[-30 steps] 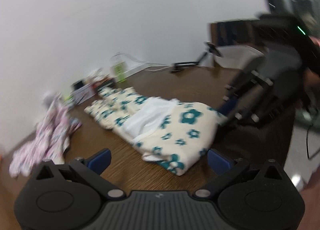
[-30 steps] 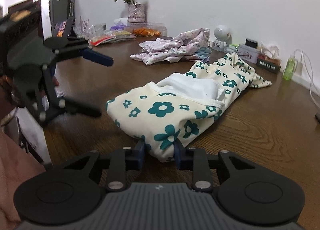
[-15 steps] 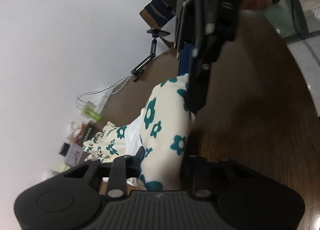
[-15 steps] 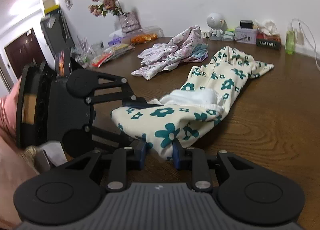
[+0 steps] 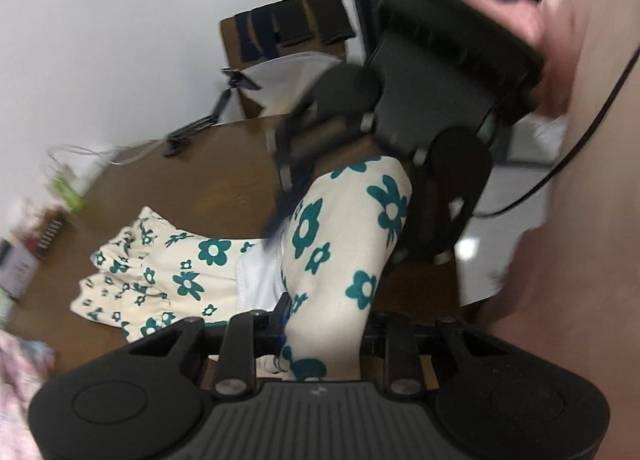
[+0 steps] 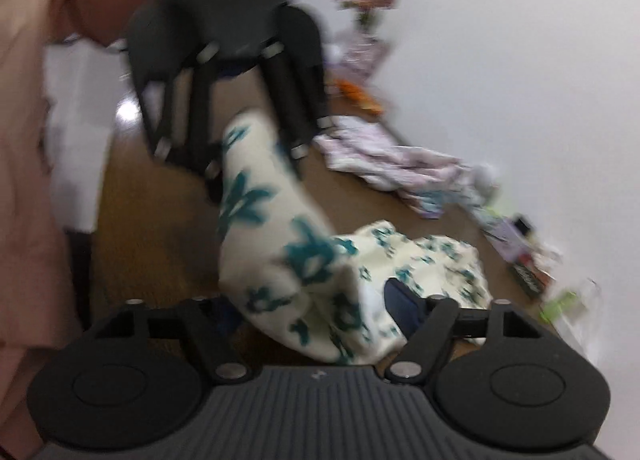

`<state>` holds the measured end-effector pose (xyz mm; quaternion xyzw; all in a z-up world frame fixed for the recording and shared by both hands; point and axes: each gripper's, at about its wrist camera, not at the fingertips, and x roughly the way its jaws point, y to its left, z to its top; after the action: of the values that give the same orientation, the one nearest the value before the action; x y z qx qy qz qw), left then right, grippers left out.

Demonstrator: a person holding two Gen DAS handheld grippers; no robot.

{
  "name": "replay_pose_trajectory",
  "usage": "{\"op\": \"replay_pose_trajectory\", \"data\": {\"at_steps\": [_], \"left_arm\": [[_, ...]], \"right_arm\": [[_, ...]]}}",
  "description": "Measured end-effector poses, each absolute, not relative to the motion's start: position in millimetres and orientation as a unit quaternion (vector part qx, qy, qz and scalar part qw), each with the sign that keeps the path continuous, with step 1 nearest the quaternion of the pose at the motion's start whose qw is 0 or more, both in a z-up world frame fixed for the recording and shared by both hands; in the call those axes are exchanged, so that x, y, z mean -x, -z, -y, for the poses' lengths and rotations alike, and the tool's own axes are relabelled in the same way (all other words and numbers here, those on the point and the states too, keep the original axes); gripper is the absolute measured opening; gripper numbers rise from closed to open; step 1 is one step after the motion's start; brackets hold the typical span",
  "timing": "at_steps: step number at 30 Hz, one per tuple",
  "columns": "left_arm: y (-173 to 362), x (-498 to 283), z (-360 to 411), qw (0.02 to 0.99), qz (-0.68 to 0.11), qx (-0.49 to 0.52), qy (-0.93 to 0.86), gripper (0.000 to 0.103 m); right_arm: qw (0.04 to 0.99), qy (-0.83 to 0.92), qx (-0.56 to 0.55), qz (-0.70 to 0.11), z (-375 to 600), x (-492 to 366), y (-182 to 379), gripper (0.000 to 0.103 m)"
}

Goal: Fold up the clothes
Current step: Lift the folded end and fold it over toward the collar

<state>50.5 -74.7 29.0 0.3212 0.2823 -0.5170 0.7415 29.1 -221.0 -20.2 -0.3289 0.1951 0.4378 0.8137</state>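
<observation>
You have two grippers in view: the left gripper and the right gripper, each with a pair of fingers. Between them you hold one cream garment with teal flowers. One more garment, a pink floral one, lies in a heap on the single wooden table. You can count one vase of pink flowers and one green bottle. The small items along the wall are too blurred to count.
</observation>
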Motion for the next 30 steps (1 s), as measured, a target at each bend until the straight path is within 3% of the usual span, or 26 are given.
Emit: {"op": "replay_pose_trajectory", "data": {"at_steps": [1, 2, 4, 8, 9, 11, 16, 20, 24, 30], "left_arm": [[-32.1, -53.9, 73.2, 0.739, -0.289, -0.316, 0.521, 0.026], [-35.1, -57.3, 71.8, 0.736, -0.295, -0.31, 0.525, 0.026], [-38.8, -74.6, 69.1, 0.736, -0.315, -0.286, 0.526, 0.032], [-44.6, -116.3, 64.2, 0.781, -0.338, -0.213, 0.48, 0.059], [-43.8, -128.9, 62.5, 0.794, -0.341, -0.194, 0.465, 0.061], [-38.5, -145.8, 55.3, 0.812, -0.349, -0.153, 0.442, 0.061], [-11.8, -177.6, 44.0, 0.832, -0.394, -0.071, 0.385, 0.06], [6.2, -191.3, 32.4, 0.833, -0.416, -0.005, 0.364, 0.057], [5.7, -194.3, 27.0, 0.836, -0.403, 0.034, 0.371, 0.046], [-8.9, -177.1, 13.0, 0.841, -0.354, 0.08, 0.4, 0.042]], "right_arm": [[0.802, -0.451, 0.337, -0.198, 217.3, -30.5, 19.8, 0.038], [0.794, -0.464, 0.333, -0.206, 216.1, -33.6, 17.8, 0.034], [0.793, -0.483, 0.28, -0.243, 225.0, -49.2, 11.3, 0.03], [0.798, -0.491, 0.117, -0.33, 250.8, -98.1, 10.4, 0.029], [0.799, -0.486, 0.086, -0.343, 256.1, -107.3, 14.1, 0.029], [0.799, -0.476, 0.024, -0.367, 266.6, -125.6, 21.5, 0.029], [0.783, -0.44, -0.131, -0.42, 293.0, -171.4, 40.0, 0.04], [0.765, -0.404, -0.237, -0.442, 313.1, -194.9, 62.3, 0.042], [0.752, -0.407, -0.287, -0.431, 320.0, -193.0, 75.3, 0.033], [0.76, -0.453, -0.29, -0.365, 330.6, -179.5, 62.0, 0.029]]}}
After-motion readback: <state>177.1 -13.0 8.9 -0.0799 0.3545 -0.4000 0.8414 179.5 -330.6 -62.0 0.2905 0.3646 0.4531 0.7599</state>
